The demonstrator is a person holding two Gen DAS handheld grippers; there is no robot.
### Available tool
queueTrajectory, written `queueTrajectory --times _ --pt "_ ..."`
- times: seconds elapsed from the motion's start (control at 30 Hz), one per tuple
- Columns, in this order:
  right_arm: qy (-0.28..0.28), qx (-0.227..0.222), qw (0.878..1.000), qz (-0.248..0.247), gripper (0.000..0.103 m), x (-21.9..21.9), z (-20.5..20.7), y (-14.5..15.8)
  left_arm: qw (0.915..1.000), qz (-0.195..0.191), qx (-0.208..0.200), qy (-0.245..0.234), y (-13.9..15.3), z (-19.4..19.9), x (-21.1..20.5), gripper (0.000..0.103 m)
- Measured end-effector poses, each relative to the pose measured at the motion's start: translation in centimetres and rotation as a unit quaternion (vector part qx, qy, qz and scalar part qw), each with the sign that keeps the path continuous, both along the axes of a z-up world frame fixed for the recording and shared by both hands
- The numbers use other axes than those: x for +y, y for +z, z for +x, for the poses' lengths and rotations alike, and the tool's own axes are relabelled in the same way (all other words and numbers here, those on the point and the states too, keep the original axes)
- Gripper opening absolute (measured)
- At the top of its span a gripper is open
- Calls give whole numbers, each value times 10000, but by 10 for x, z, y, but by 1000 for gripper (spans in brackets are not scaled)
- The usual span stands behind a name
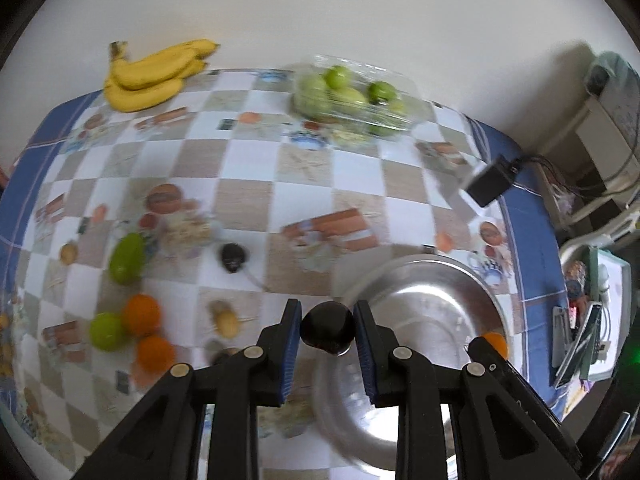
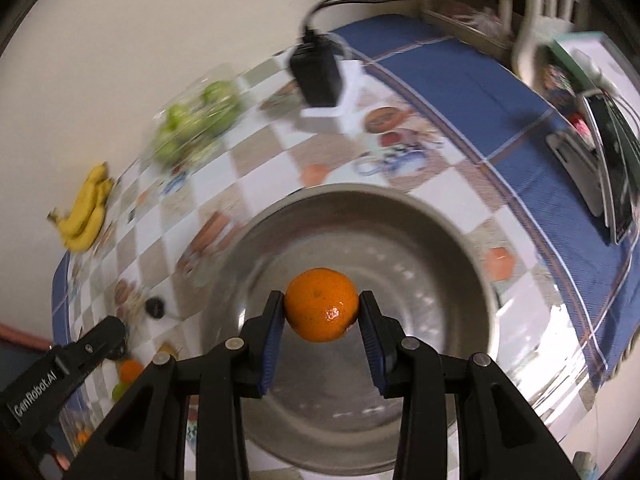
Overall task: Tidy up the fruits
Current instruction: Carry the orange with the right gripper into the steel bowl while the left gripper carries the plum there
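Note:
My left gripper (image 1: 327,328) is shut on a small dark round fruit (image 1: 327,326), held just over the near left rim of a steel bowl (image 1: 424,304). My right gripper (image 2: 322,312) is shut on an orange (image 2: 321,304) and hangs over the inside of the same steel bowl (image 2: 400,216). The right gripper's orange (image 1: 496,342) peeks out at the bowl's right side in the left wrist view. On the checked tablecloth lie another dark fruit (image 1: 233,257), a green mango (image 1: 127,258), two oranges (image 1: 141,314), a green apple (image 1: 106,331) and bananas (image 1: 154,74).
A clear plastic box of green fruit (image 1: 352,100) stands at the table's far side by the wall. A black power adapter (image 2: 316,72) with a cable lies near the far right corner. Books and clutter (image 2: 608,152) sit beyond the table's right edge.

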State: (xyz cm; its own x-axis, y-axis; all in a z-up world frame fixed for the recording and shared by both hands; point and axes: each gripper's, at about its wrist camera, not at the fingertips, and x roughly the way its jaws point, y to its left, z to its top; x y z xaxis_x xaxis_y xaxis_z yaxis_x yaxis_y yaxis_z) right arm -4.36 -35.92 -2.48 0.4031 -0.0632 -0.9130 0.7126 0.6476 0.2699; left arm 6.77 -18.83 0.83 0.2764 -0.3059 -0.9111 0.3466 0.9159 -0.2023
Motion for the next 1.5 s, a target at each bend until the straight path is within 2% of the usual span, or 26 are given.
queueTrajectory --times 0.23,0.47,0.6,0.87,1.2,1.3,1.5 --pt "-325 111 9993 156 39 -23 -7 -12 9995 -33 66 -323 -24 -6 -34 29" --pt "-392 252 9988 178 39 -29 -3 -21 9983 130 184 -530 -55 -12 -42 29" --pt "-329 411 9984 199 39 -26 0 -30 9971 172 437 -595 -70 -14 -43 29" --pt "-148 754 9967 275 39 -17 8 -50 9963 251 585 -585 -81 -14 -40 29" --pt "-149 949 9949 305 39 -15 7 -55 9950 304 734 -598 -89 -14 -39 30" --pt "-121 961 9948 319 44 -14 9 -54 9948 293 769 -597 -88 -14 -38 31" --pt "-67 891 9957 231 48 -13 10 -42 9953 148 769 -564 -78 -15 -33 44"
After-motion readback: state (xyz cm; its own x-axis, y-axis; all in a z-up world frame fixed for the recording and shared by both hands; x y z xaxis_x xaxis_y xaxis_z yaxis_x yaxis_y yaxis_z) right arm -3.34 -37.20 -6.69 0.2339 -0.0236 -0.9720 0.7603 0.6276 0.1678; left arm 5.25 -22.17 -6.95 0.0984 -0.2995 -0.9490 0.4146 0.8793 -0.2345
